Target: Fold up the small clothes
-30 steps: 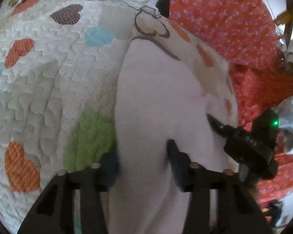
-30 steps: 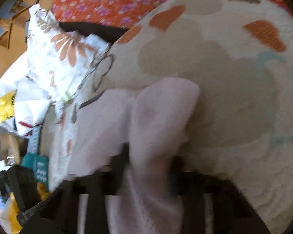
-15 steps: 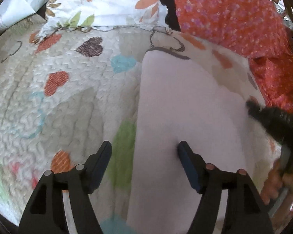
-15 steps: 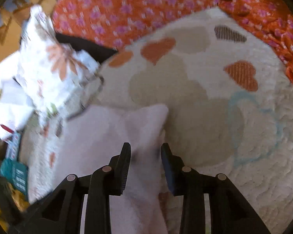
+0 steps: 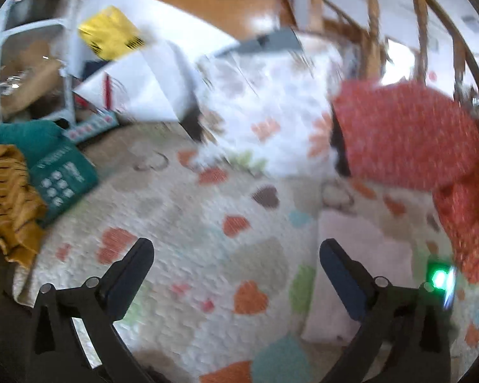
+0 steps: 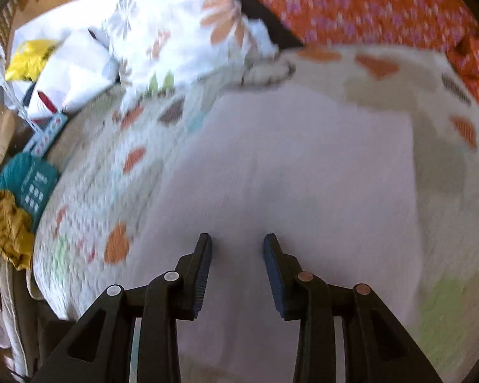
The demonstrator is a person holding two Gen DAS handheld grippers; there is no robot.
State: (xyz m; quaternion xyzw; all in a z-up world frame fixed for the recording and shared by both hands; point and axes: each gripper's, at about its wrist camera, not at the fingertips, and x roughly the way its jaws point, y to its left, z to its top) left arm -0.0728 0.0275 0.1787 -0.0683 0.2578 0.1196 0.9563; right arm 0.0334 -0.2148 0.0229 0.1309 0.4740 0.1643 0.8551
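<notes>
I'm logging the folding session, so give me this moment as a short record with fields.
garment: pale pink cloth, lying folded flat on the quilt
surface: heart-print quilt
left claw: jaws opening, nothing between them
right claw: jaws opening above the cloth, gripping nothing
nearby: floral pillow, teal garment

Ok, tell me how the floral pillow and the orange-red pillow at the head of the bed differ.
The floral pillow is white with scattered orange flowers and green leaves; the orange-red pillow is saturated orange with a dense print of small purple flowers. The floral pillow sits to the left in the right wrist view, the orange-red pillow to the right, with a dark gap between them. Both rest at the far edge of the heart-patterned quilt.
</notes>
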